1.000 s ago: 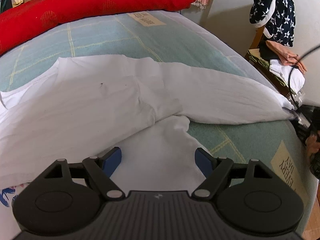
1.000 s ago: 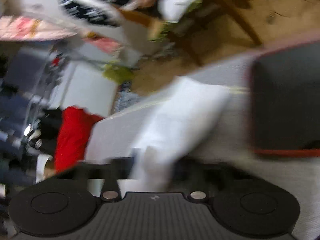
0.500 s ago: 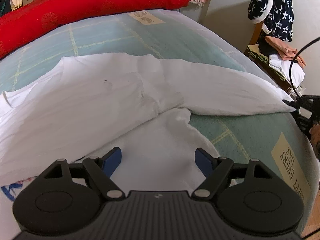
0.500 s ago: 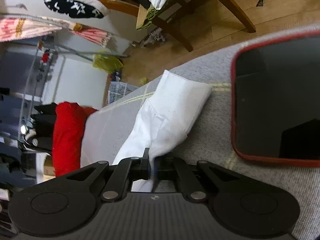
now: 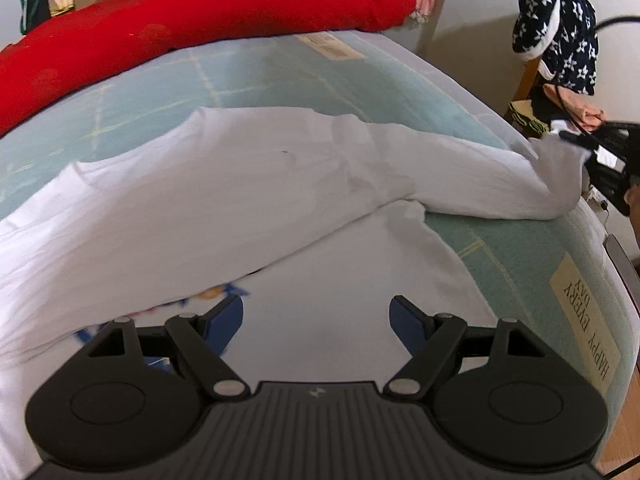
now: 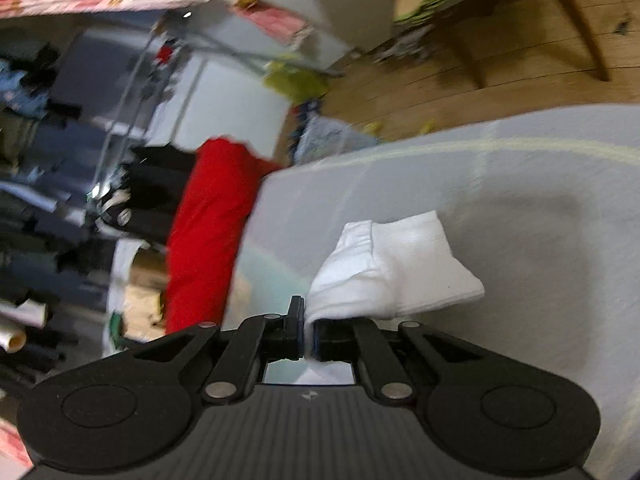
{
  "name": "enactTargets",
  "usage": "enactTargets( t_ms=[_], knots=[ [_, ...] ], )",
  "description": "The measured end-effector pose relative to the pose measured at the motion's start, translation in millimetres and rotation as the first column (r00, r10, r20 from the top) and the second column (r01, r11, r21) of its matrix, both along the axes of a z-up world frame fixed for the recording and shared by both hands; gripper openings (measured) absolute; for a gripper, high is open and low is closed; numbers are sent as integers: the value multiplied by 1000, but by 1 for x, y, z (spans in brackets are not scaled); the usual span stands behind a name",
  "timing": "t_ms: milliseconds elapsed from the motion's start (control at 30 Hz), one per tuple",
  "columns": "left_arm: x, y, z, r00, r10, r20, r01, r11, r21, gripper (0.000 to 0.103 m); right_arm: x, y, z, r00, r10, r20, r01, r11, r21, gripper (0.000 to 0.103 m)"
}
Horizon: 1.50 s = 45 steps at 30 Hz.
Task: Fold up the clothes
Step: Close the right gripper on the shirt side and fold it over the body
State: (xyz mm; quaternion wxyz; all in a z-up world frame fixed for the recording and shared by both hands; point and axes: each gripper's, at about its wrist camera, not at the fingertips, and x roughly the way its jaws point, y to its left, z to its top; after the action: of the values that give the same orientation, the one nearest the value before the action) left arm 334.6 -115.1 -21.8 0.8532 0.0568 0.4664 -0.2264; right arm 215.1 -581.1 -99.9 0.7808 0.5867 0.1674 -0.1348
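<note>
Two grippers: one in each hand, both over a bed.
Left gripper (image 5: 318, 316): its blue fingers (image 5: 404, 322) are spread wide apart and hold nothing. It hangs low over the near part of the white shirt (image 5: 224, 200).
White shirt: it lies spread out on the bed (image 5: 280, 76), with the top part folded over the bottom part. A bit of blue and orange picture peeks out (image 5: 224, 294) under the folded edge, just beside the left finger.
Sleeve (image 5: 480, 176): it stretches out to the right side of the bed, and its end (image 6: 394, 264) is lifted off the cover.
Right gripper (image 6: 306, 338): its two fingers are pressed tight together on the end of the sleeve (the white cloth comes out right between them). In the left camera it is the black thing (image 5: 604, 156) at the far right edge, with the sleeve tip rising to it.
Bed: the cover is pale green with thin yellow lines. A tan label (image 5: 586, 332) with words sits near the right edge.
Red blanket (image 5: 192, 20): a long red roll at the far end of the bed, well apart from the shirt.
Chair (image 5: 528, 80): it stands past the bed on the right, with a dark starry cloth (image 5: 556, 36) draped on top.
Floor (image 6: 500, 68): brown wood (the right camera view is blurry).
</note>
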Motion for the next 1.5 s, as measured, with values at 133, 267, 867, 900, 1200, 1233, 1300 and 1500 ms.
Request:
enactTargets(
  t_ms=[133, 267, 867, 900, 1200, 1233, 1300, 1500],
  knots=[
    [-7, 25, 7, 1000, 21, 24, -21, 1000, 14, 80, 24, 30, 13, 997, 67, 37, -67, 998, -6, 5],
    [-16, 56, 10, 999, 28, 30, -29, 999, 30, 80, 47, 63, 21, 988, 139, 62, -138, 990, -7, 5],
    [-53, 173, 16, 991, 134, 11, -134, 991, -11, 80, 133, 220, 39, 905, 417, 87, -416, 909, -34, 5],
    [-54, 176, 15, 991, 134, 10, -134, 991, -15, 80, 137, 229, 39, 897, 434, 85, -432, 901, -36, 5],
    [-61, 196, 12, 992, 127, -11, -128, 991, -47, 80, 173, 306, 38, 817, 573, 60, -570, 820, -56, 5],
    [-61, 198, 11, 992, 127, -14, -128, 991, -49, 80, 176, 315, 39, 804, 592, 56, -589, 806, -66, 5],
    [-62, 200, 10, 992, 129, -18, -130, 990, -54, 80, 183, 333, 41, 775, 630, 46, -626, 775, -86, 5],
    [-62, 207, 7, 991, 129, -28, -131, 989, -70, 80, 194, 386, 48, 669, 744, 1, -732, 659, -173, 5]
  ],
)
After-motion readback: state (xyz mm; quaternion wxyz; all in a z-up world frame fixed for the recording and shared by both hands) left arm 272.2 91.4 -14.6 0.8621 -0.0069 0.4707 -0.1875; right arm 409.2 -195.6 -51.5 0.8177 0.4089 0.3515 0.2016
